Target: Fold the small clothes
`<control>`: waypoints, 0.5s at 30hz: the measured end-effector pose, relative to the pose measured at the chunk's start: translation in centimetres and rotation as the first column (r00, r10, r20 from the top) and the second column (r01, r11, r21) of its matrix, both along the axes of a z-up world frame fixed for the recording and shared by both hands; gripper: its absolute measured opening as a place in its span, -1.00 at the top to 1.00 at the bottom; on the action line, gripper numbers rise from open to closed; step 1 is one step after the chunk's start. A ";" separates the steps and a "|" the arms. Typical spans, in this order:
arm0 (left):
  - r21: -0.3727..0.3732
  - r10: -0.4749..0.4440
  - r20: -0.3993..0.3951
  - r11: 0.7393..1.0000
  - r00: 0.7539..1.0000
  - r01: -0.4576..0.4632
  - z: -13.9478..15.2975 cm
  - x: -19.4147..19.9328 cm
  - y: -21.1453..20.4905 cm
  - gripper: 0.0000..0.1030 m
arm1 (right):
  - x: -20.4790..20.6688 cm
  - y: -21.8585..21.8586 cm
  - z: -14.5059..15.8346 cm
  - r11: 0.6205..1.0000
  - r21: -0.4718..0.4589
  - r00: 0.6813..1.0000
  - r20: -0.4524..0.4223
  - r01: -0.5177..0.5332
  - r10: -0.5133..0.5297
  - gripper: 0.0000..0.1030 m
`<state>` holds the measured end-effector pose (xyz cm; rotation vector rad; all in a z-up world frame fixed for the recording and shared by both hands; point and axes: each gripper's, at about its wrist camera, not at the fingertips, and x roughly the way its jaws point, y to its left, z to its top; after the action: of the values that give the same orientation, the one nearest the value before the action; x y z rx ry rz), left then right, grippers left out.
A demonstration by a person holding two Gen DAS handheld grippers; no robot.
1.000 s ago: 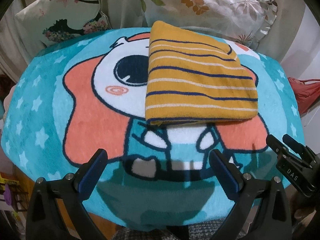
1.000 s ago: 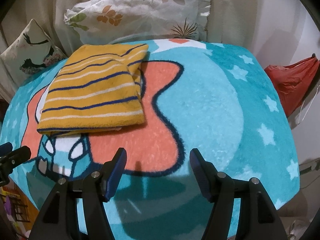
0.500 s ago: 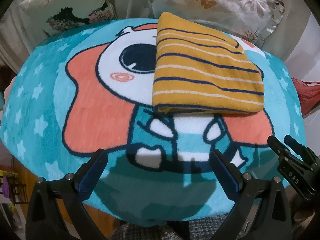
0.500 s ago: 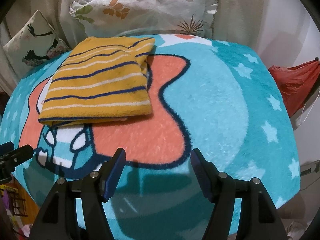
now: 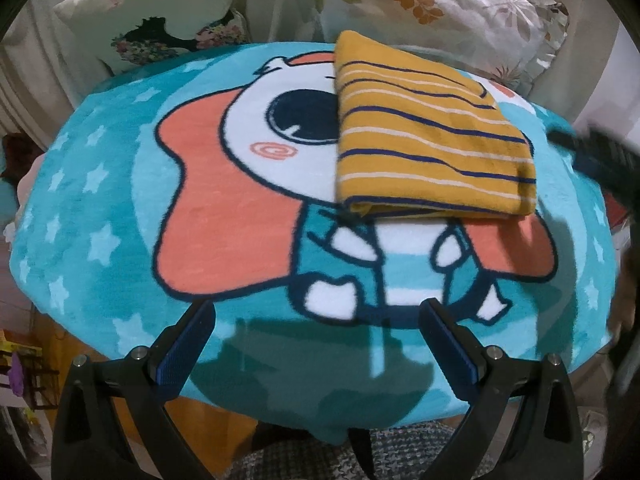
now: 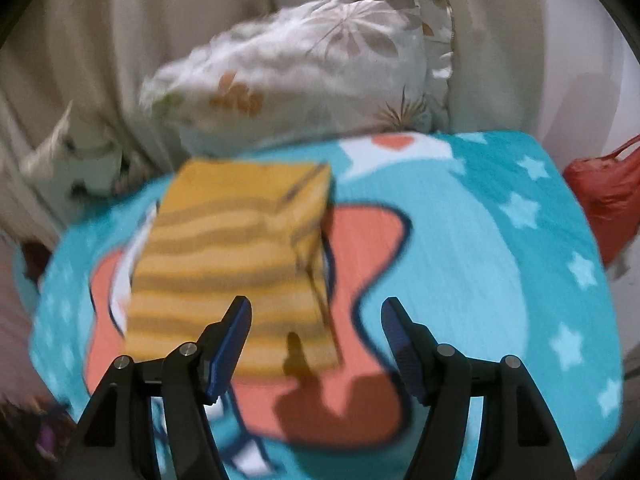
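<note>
1. Knitwear first: one yellow striped garment lies folded flat on the cartoon blanket, toward its far side, with a layered edge facing the left camera.
2. It looks soft, light and limp (a knit, by the texture), so I judge it would sag if lifted by one corner; the stacked layers could slide apart.
3. Best hold, in my judgement, is the near layered edge or the right side, pinching all layers together at two spread points.
4. One left gripper hangs over the blanket's near edge, jaws spread wide, gripping nothing, well apart from the garment.
5. One right gripper sits just at the garment's near right corner, jaws likewise spread and empty; its view is blurred, so contact cannot be told.
6. Two pillows stand behind: a floral pillow and a printed pillow.
7. One red bag sits off the blanket's right side.
</note>
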<state>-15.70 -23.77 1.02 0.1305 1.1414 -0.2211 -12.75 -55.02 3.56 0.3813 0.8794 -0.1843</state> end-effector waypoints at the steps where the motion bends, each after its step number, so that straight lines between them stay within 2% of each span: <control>1: 0.001 0.006 0.003 1.000 1.000 -0.006 0.1 0.0 0.5 -0.96 | 1.3 -0.8 -0.1 1.000 0.022 1.000 0.005 0.018 -0.018 -0.40; 2: 0.000 0.011 0.006 1.000 1.000 -0.011 0.1 0.0 0.8 -0.96 | 2.6 -1.5 -0.4 0.999 0.038 1.000 0.003 0.028 -0.029 -0.39; 3: 0.000 0.018 0.008 1.000 1.000 -0.018 0.2 0.1 1.2 -0.96 | 3.7 -1.8 -0.7 0.999 0.045 1.000 -0.005 0.029 -0.029 -0.20; 4: 0.003 0.030 0.009 1.000 1.000 -0.030 0.2 0.2 1.8 -0.96 | 5.0 -2.1 -1.2 0.998 0.051 0.999 -0.024 0.022 -0.021 0.01; 5: 0.004 0.040 0.008 0.999 0.999 -0.040 0.1 0.3 2.2 -0.96 | 6.3 -2.1 -1.9 0.999 0.050 0.998 -0.056 0.002 0.001 0.46; 6: 0.003 0.046 0.006 0.999 0.999 -0.046 0.1 0.4 2.5 -0.96 | 7.3 -2.0 -2.6 0.999 0.041 0.996 -0.086 -0.015 0.018 0.54; 9: 0.007 0.072 0.001 0.997 0.997 -0.072 0.0 0.9 3.6 -0.96 | 10.0 -1.5 -5.1 0.998 -0.032 0.983 -0.177 -0.049 0.043 0.54; 11: 0.006 0.081 -0.004 0.997 0.997 -0.081 -0.2 1.1 4.0 -0.96 | 11.3 -1.8 -6.8 0.997 -0.064 0.969 -0.245 -0.036 0.019 0.54; 13: 0.005 0.083 -0.008 0.997 0.997 -0.083 -0.3 1.4 4.2 -0.96 | 11.5 -2.6 -7.2 0.999 -0.042 0.966 -0.257 -0.004 -0.007 0.54; 15: -0.001 0.080 -0.012 0.997 0.997 -0.080 -0.4 1.7 4.2 -0.96 | 11.0 -3.2 -6.6 0.999 -0.019 0.973 -0.226 0.038 -0.041 0.54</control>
<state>-14.00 -19.57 0.63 0.0820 1.1558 -0.1518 -1.78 -58.17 -3.00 0.3692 1.0947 -0.2750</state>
